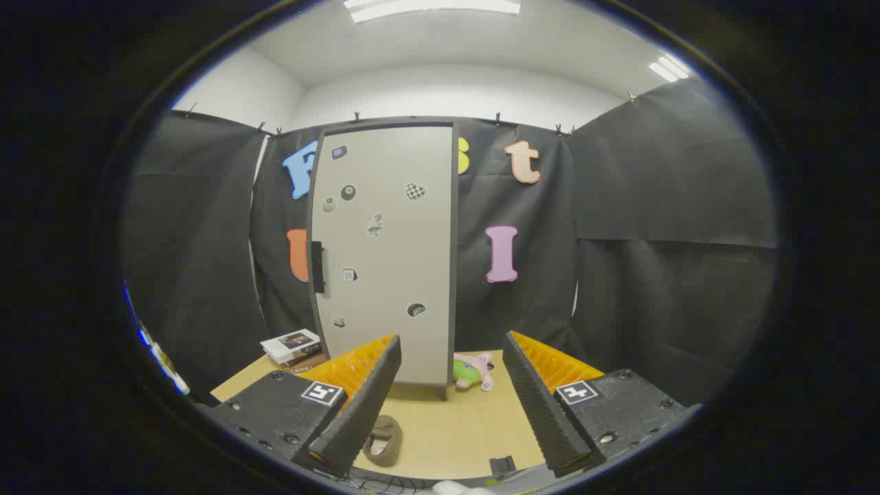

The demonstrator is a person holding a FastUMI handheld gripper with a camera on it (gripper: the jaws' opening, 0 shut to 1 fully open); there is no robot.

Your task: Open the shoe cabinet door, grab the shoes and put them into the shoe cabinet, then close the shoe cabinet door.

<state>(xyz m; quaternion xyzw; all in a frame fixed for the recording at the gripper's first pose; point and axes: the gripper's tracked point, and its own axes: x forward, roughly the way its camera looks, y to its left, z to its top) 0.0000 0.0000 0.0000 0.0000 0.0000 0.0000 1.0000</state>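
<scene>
Gripper: fingers spread wide, holding nothing, touching nothing.
Shoe: lay on table by left finger.
Cabinet: door closed, beyond fingers.
Room: bare tabletop between fingers; soft toy beside cabinet.

Stacked books and a plush toy on the table.

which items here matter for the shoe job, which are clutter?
Job: shoe cabinet, door shut, handle; brown shoe between the fingers; claw, open.
Clutter: books, plush toy, small black object.
</scene>
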